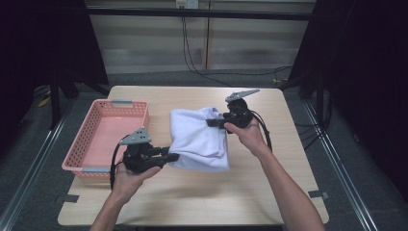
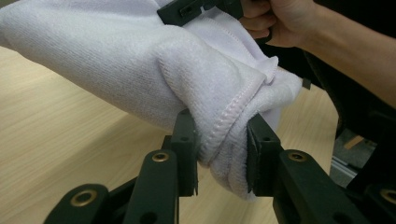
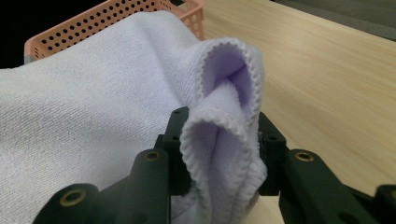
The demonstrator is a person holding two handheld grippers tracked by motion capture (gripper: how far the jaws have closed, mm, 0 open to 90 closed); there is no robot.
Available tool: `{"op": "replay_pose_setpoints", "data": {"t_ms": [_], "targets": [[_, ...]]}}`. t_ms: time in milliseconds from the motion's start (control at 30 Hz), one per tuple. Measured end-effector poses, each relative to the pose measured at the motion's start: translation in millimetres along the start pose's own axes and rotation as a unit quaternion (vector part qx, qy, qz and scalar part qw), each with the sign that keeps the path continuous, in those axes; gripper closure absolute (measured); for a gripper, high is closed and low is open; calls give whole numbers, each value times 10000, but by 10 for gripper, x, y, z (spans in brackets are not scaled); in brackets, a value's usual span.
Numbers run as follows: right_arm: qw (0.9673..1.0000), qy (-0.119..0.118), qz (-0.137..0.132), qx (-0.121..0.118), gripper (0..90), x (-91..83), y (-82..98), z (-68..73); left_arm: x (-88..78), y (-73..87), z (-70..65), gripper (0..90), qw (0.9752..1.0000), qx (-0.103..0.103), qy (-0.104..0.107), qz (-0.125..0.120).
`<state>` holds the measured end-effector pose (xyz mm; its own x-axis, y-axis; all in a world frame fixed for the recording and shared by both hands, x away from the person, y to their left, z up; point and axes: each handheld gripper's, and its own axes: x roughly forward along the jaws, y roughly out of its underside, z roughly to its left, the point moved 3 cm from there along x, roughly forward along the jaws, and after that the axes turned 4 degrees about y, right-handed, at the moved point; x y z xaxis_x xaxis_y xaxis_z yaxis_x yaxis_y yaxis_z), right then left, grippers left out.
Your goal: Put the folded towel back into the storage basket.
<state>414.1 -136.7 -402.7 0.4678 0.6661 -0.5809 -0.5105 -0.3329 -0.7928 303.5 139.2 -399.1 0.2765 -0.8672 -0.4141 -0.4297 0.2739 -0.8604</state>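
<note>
Towel: we are holding it folded, just right of the pink basket, over the table.
Handling: we are judging it soft, light, floppy; bunched hems grip best.
Left gripper: clamping a stitched corner.
Right gripper: pinching folded hem.
Gripper views: showing the pinched hem layers; the high view is showing the overall layout.

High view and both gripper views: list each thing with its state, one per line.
White towel: folded, held at two corners.
Left tongs: shut on the towel's corner.
Right tongs: shut on a bunched corner.
Pink basket: upright, empty.
Table: bare wood around the towel.
</note>
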Motion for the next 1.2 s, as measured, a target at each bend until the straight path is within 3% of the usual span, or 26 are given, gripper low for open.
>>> {"op": "replay_pose_setpoints", "data": {"t_ms": [167,467,633,833,933,1000,1200], "targets": [[9999,-96,-6,-102,648,68,-142,58,-112,-32,25,694,9999,47,-76,-84],[9998,-113,47,-161,648,243,-312,137,-303,-32,216,694,9996,-122,-187,-199],[9998,-181,-30,-107,648,322,-452,164,-432,-53,279,694,9987,-172,-402,-273],[9995,-237,-7,-209,647,462,-623,257,-620,-63,369,695,9975,-261,-517,-412],[9993,-367,-46,-19,647,558,-664,264,-701,-46,433,694,9967,-301,-633,-410],[9992,-402,-40,-30,647,636,-691,288,-761,-31,466,695,9961,-360,-643,-492],[9990,-441,21,-116,648,786,-864,424,-962,9,556,695,9947,-369,-865,-411]]}}
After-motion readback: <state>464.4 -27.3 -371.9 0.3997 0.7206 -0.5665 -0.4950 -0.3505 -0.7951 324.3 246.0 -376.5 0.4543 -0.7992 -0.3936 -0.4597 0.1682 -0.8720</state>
